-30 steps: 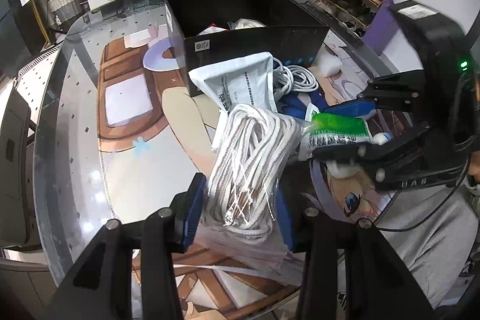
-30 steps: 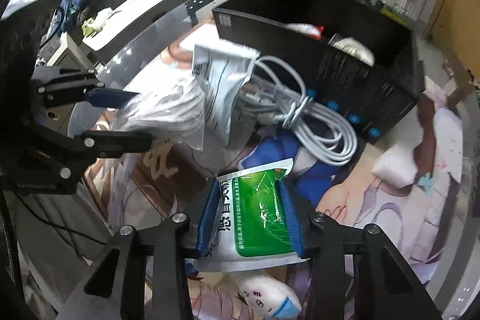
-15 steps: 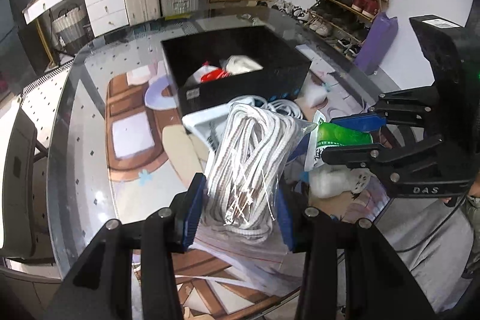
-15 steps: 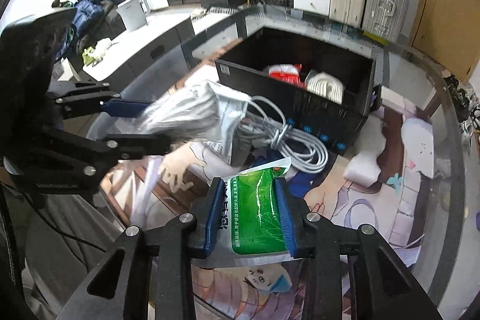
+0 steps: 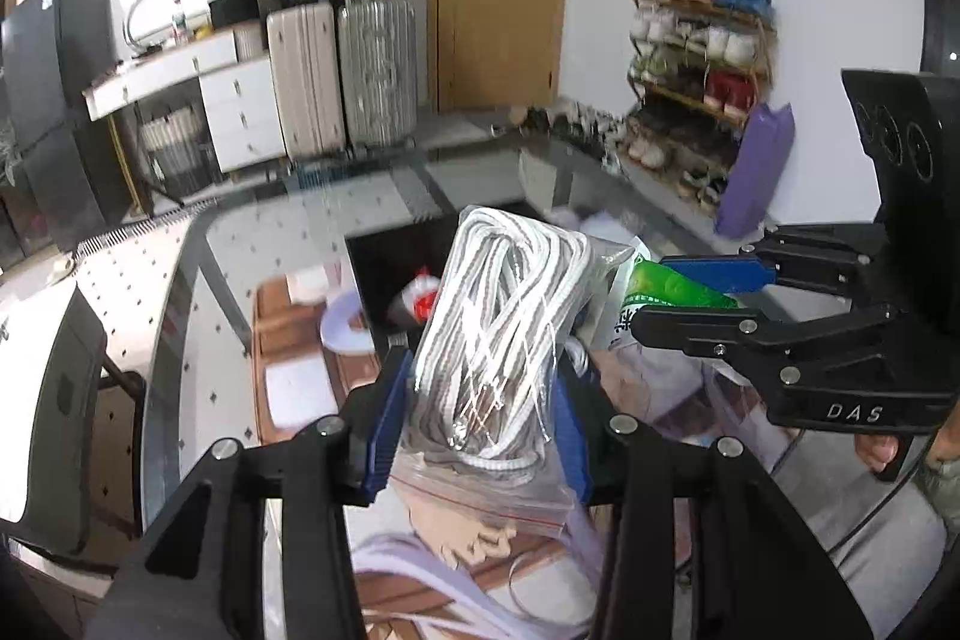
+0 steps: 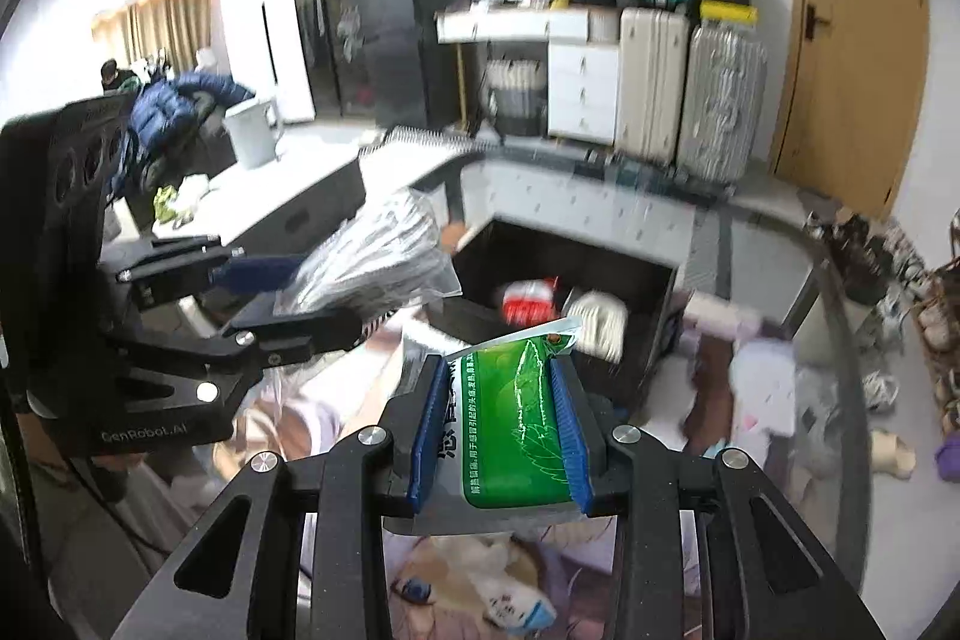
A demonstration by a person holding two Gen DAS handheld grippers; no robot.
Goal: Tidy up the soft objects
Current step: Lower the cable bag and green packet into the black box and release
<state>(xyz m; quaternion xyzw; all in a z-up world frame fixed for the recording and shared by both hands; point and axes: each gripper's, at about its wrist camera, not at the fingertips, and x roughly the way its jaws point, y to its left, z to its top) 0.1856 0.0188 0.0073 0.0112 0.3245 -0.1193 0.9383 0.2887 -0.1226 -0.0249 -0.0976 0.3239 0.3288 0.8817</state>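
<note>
My left gripper (image 5: 480,406) is shut on a clear bag of white rope (image 5: 498,316) and holds it high above the table; the bag also shows in the right wrist view (image 6: 372,262). My right gripper (image 6: 501,424) is shut on a green and white pouch (image 6: 516,436), also lifted; the pouch shows in the left wrist view (image 5: 666,286). A black open box (image 6: 636,280) lies below and ahead of both. It holds a red and white packet (image 6: 528,298) and a white bundle (image 6: 594,316).
The glass table (image 6: 774,220) carries a printed mat (image 5: 300,340). A small plush toy (image 6: 510,598) lies on the mat under my right gripper. Suitcases (image 5: 342,70), drawers and a shoe rack (image 5: 696,58) stand beyond the table.
Both grippers have risen and tilted upward with their loads. The box and table now sit lower and farther in both views, and the room behind has come into view.
</note>
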